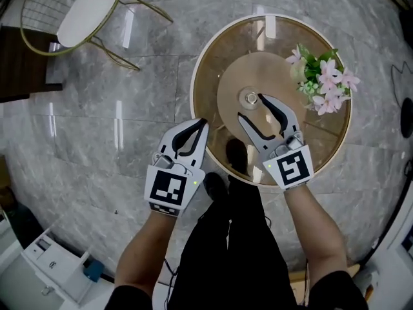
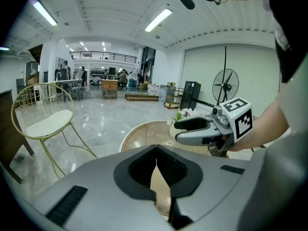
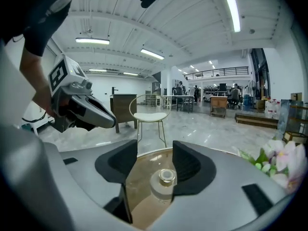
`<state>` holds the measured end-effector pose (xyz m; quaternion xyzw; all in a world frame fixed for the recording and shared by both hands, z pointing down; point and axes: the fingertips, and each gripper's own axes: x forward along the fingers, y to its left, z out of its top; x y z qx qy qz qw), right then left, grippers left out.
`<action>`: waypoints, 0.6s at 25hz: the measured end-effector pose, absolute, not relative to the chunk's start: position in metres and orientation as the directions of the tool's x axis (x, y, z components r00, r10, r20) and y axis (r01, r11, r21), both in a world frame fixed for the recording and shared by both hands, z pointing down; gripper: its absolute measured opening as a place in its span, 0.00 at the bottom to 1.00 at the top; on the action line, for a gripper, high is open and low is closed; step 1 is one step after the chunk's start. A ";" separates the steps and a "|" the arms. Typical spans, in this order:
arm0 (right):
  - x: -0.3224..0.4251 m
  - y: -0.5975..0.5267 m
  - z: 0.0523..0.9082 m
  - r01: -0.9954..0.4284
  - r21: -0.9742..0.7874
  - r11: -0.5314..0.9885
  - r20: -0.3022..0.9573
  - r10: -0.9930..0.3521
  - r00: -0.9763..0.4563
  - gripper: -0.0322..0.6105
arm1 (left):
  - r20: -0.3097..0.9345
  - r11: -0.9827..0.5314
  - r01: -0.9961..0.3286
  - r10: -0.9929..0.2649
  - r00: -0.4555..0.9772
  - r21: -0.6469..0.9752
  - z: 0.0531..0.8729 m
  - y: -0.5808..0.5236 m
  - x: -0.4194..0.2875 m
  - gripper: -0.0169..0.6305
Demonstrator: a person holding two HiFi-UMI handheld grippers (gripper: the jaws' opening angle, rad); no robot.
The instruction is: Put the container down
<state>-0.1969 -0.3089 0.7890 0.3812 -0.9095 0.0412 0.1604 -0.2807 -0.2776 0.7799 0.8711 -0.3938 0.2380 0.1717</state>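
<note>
Grey left gripper (image 1: 202, 123) is closed and empty, just off the round glass table (image 1: 201, 63). Grey right gripper (image 1: 251, 108) is open, its pads clear of the small clear gold-capped container (image 1: 250, 98), which stands upright at centre. Recommended: withdraw straight, jaws wide.

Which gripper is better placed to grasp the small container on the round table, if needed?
Right. The right gripper has its jaws apart, and the container shows between them in its own view, not gripped. The left gripper is shut and hangs by the table edge.
</note>
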 end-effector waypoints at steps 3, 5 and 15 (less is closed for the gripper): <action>-0.193 -0.281 0.740 -0.744 0.011 0.668 0.301 -0.712 -0.635 0.39 | 0.513 -0.626 -0.763 -0.608 0.606 0.159 0.729 -0.250 -0.281 0.05; -0.191 -0.254 0.703 -0.760 -0.069 0.646 0.305 -0.711 -0.633 0.34 | 0.496 -0.621 -0.754 -0.597 0.631 0.212 0.692 -0.229 -0.282 0.05; -0.214 -0.160 0.495 -0.721 -0.130 0.680 0.203 -0.694 -0.691 0.11 | 0.381 -0.630 -0.740 -0.640 0.667 0.235 0.493 -0.165 -0.304 0.05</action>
